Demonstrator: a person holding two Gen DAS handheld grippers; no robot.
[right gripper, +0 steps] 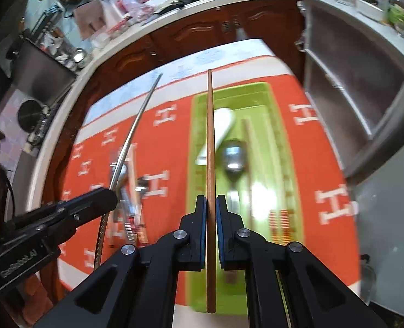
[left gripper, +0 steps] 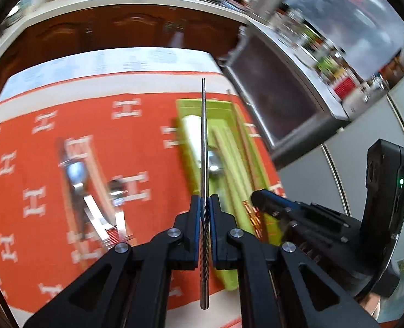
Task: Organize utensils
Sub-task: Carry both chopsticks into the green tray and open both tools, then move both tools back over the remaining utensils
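Orange patterned cloth (right gripper: 297, 147) covers the worktop, and on it lies a long lime-green plastic tray (right gripper: 281, 125) holding a white ceramic spoon (right gripper: 225, 121), a round steel spoon (right gripper: 233, 154) and a wooden stick (right gripper: 247, 134). Above it, the right tool (right gripper: 210, 205) pinches a smooth brown wooden chopstick (right gripper: 210, 136); the left tool (left gripper: 205, 203) pinches a slim, twisted-handled steel chopstick (left gripper: 203, 136). Beside the tray lie blurred steel spoons (left gripper: 76, 172)

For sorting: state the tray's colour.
Lime green tray; clearest in the right wrist view.
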